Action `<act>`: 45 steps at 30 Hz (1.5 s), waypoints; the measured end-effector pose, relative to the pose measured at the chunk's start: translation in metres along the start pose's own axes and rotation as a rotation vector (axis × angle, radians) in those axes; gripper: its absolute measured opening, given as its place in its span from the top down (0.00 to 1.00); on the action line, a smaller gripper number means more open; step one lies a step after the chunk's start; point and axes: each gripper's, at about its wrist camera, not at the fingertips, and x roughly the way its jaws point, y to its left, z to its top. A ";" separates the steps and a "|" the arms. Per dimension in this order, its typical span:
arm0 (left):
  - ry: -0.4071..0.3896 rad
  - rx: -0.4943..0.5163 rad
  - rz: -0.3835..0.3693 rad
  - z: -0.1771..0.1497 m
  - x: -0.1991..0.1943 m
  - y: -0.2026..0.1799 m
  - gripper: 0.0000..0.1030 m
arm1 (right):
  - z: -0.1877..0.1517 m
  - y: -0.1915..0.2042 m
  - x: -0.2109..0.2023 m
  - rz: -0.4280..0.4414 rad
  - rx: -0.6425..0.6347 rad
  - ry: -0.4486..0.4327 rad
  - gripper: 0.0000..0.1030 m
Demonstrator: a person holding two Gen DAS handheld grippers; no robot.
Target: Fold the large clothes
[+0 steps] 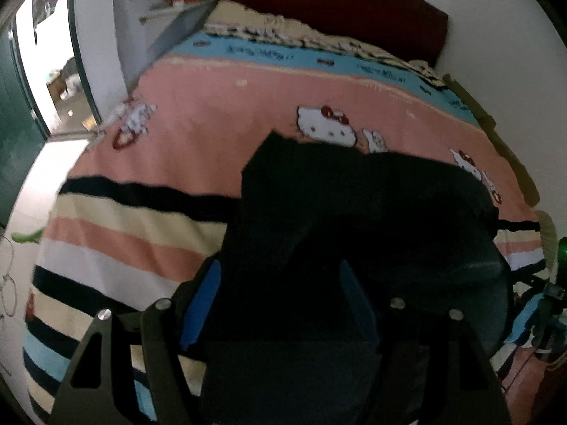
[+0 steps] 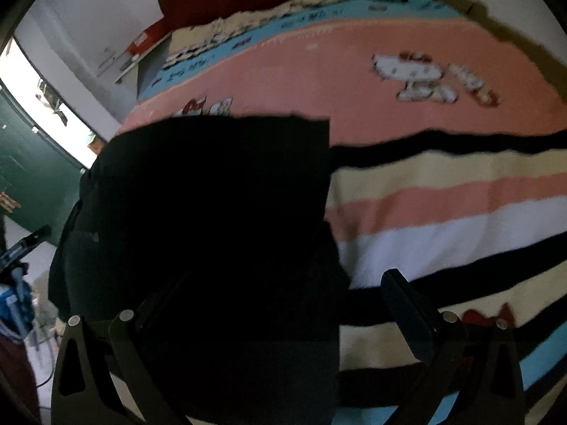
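A large black garment [image 1: 372,198] lies on the striped pink bed cover [image 1: 219,113], its near part bunched toward the foot of the bed. My left gripper [image 1: 280,276] is open above the garment's near edge, its blue-padded fingers [image 1: 203,301] spread wide with black cloth between them. In the right wrist view the same garment [image 2: 219,191] fills the left half. My right gripper [image 2: 283,290] is open over its near right edge; the right finger [image 2: 411,311] shows over the cover [image 2: 443,219], the left finger is lost against the dark cloth.
A dark red headboard [image 1: 336,3] stands at the far end of the bed. A green door [image 1: 14,113] and a bright doorway are at the left. The other gripper's frame [image 1: 549,297] shows at the right edge. White floor [image 1: 39,177] lies left of the bed.
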 end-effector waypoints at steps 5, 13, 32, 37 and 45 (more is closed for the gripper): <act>0.097 -0.019 -0.012 -0.004 0.045 0.023 0.33 | -0.006 -0.016 0.040 0.063 0.039 0.090 0.01; 0.130 -0.073 -0.087 -0.014 0.094 0.048 0.05 | -0.008 -0.032 0.094 0.252 0.105 0.182 0.01; 0.096 -0.226 -0.491 -0.057 0.117 0.062 0.03 | -0.023 -0.017 0.127 0.480 0.051 0.137 0.00; 0.043 -0.216 -0.594 -0.077 0.099 0.046 0.46 | -0.023 -0.009 0.126 0.471 0.070 0.123 0.02; -0.019 -0.159 -0.646 -0.084 0.055 0.005 0.68 | -0.019 0.020 0.104 0.458 0.076 0.064 0.53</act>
